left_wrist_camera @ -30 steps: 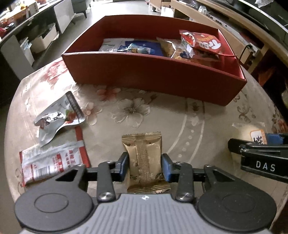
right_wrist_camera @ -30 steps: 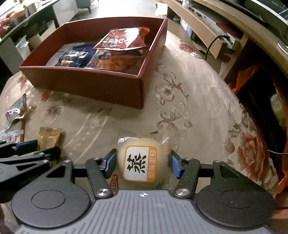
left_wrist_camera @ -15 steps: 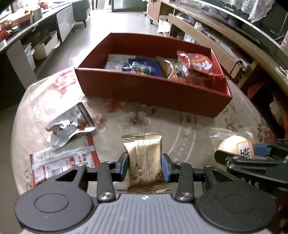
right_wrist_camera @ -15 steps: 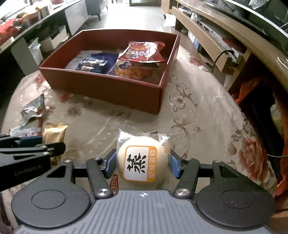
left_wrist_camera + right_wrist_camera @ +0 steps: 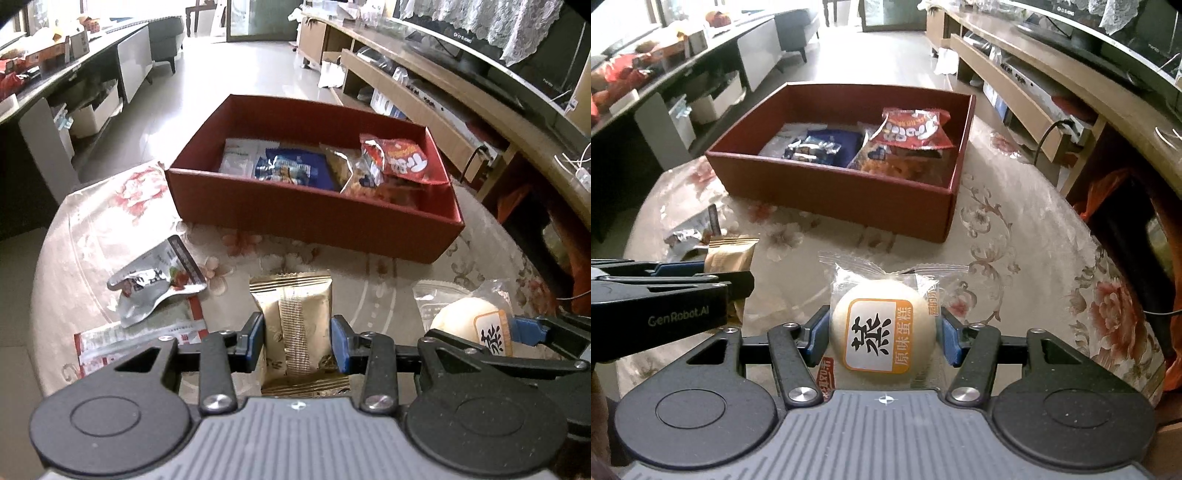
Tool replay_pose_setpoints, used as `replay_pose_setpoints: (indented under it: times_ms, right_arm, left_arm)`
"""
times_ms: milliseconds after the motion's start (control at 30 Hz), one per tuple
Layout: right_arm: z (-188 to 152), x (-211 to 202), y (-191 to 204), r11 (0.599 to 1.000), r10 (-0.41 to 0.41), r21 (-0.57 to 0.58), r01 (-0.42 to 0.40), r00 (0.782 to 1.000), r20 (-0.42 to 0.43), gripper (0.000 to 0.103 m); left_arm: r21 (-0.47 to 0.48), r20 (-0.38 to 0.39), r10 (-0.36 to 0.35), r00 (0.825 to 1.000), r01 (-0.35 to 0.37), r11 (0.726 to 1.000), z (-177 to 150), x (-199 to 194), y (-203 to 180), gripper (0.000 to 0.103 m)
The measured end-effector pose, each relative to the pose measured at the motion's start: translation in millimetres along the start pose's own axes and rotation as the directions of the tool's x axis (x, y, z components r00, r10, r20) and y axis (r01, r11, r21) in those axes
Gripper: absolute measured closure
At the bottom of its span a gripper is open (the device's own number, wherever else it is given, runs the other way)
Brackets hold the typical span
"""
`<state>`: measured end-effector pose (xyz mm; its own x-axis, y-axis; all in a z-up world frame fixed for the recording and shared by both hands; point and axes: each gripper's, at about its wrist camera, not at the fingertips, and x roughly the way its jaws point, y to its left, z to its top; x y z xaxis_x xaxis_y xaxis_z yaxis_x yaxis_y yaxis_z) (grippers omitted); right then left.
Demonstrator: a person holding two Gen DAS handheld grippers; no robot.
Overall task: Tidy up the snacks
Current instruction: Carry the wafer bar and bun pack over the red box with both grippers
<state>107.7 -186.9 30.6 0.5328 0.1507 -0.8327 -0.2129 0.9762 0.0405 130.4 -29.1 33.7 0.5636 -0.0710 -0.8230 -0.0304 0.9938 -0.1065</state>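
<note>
left gripper clamping gold snack packet, right gripper clamping wrapped cake

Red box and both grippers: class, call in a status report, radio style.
Left gripper shut on gold packet. Right gripper shut on steamed cake. Red box ahead, part filled. Path clear; two packets left on table.
</note>
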Motion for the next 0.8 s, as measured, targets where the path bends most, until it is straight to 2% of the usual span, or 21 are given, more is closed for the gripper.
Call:
replay_pose_setpoints:
  times_ms: [233, 800]
  right_arm:
    - [11, -5, 1, 1.0, 0.007, 0.013, -0.008, 0.999, 0.047, 0.037]
    - [26, -5, -4, 1.0, 0.0, 0.027, -0.003, 0.996, 0.084, 0.037]
  left_arm:
    - [0.009, 0.036, 0.01, 0.999, -0.011, 1.0, 11, -3, -1, 0.06]
    - [0.016, 0.056, 0.03, 0.998, -0.031, 0.999, 27, 2, -2, 0.06]
